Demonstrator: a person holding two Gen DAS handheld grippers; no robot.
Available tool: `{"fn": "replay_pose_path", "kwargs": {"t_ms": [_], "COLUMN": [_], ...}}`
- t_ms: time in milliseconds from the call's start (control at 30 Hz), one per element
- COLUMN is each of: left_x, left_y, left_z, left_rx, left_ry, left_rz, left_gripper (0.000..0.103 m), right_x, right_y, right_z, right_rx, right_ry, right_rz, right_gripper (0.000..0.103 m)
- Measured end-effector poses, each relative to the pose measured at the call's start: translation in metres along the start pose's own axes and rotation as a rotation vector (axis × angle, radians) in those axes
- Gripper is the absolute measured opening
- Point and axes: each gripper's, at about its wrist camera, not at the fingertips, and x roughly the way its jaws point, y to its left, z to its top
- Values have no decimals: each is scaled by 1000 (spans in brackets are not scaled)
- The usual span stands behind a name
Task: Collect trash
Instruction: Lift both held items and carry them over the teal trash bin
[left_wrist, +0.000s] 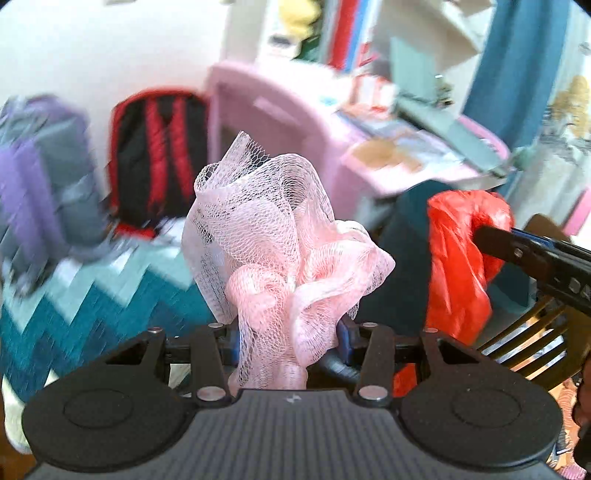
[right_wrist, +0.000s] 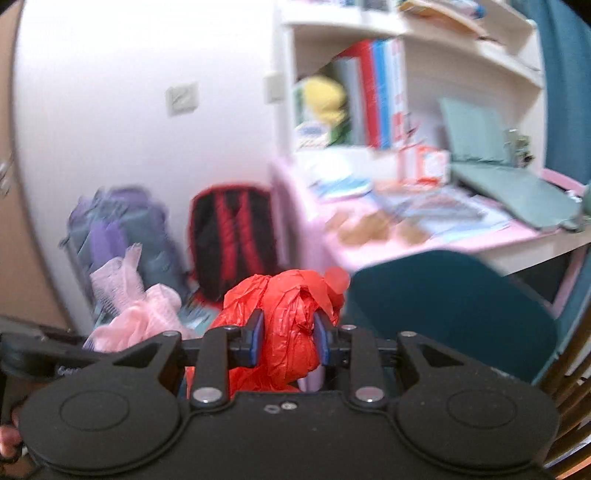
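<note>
My left gripper (left_wrist: 288, 338) is shut on a bundle of pink mesh netting (left_wrist: 273, 236) that rises up between its blue pads and is held in the air. My right gripper (right_wrist: 288, 338) is shut on a crumpled red plastic bag (right_wrist: 284, 317), also held up. In the left wrist view the red bag (left_wrist: 458, 258) hangs at the right with the right gripper's fingers (left_wrist: 517, 251) clamped on it. In the right wrist view the pink netting (right_wrist: 136, 302) shows at the lower left.
A pink desk (right_wrist: 424, 240) with papers and a grey folder stands ahead on the right, a teal chair (right_wrist: 443, 306) in front of it. A black-and-red backpack (right_wrist: 231, 240) and a purple-grey bag (right_wrist: 122, 232) lean against the white wall. A teal zigzag rug (left_wrist: 92, 295) covers the floor.
</note>
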Motion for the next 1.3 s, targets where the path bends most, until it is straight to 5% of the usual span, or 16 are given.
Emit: {"fn": "replay_pose_path", "kwargs": {"t_ms": [300,500,967,1300], "left_x": [6,46,152,182], "left_y": [-107,-154,-195,-202], "left_z": [65,83,63,47], "left_rx": [148,204,292,343], "left_ry": [-67,-16,192,270], "left_rz": [-116,-156,-99,-89], "left_gripper": [44,44,44,48], "right_x": [-6,16,97,120], "right_y": [-72,-115,-166,-174], "right_z": [51,59,10,-11], "right_rx": [36,47,45,49], "right_ry": [-55,47,307,414], "right_rz": [-147,-203,-268,-267], "right_gripper": [28,28,28,32]}}
